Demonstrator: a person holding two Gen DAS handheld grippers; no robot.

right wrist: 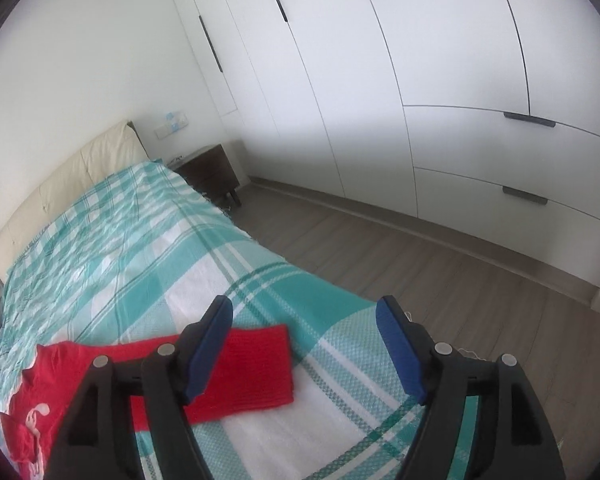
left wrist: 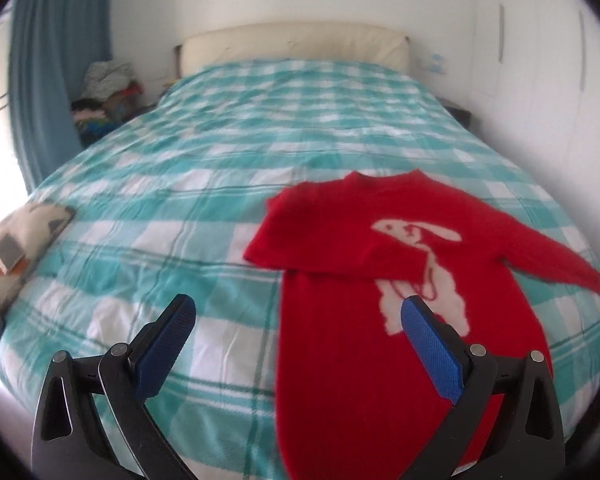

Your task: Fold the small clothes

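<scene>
A small red sweater (left wrist: 340,328) with a white rabbit motif lies flat on the teal-and-white checked bedspread (left wrist: 172,208). Its left sleeve is folded across the chest; the right sleeve (left wrist: 548,252) stretches out to the right. My left gripper (left wrist: 298,310) hovers above the sweater's lower left edge, open, with nothing between its blue pads. In the right wrist view the sweater (right wrist: 40,384) sits at the lower left, its outstretched sleeve (right wrist: 252,364) lying under my right gripper's left finger. My right gripper (right wrist: 306,310) is open above the bedspread (right wrist: 148,272), and holds nothing.
A cream headboard (left wrist: 296,44) stands at the bed's far end. A patterned cushion (left wrist: 16,240) lies on the bed's left edge. Piled clothes (left wrist: 108,96) sit beside a blue curtain (left wrist: 56,72). White wardrobes (right wrist: 440,92), a dark nightstand (right wrist: 212,172) and wooden floor (right wrist: 440,276) lie to the right.
</scene>
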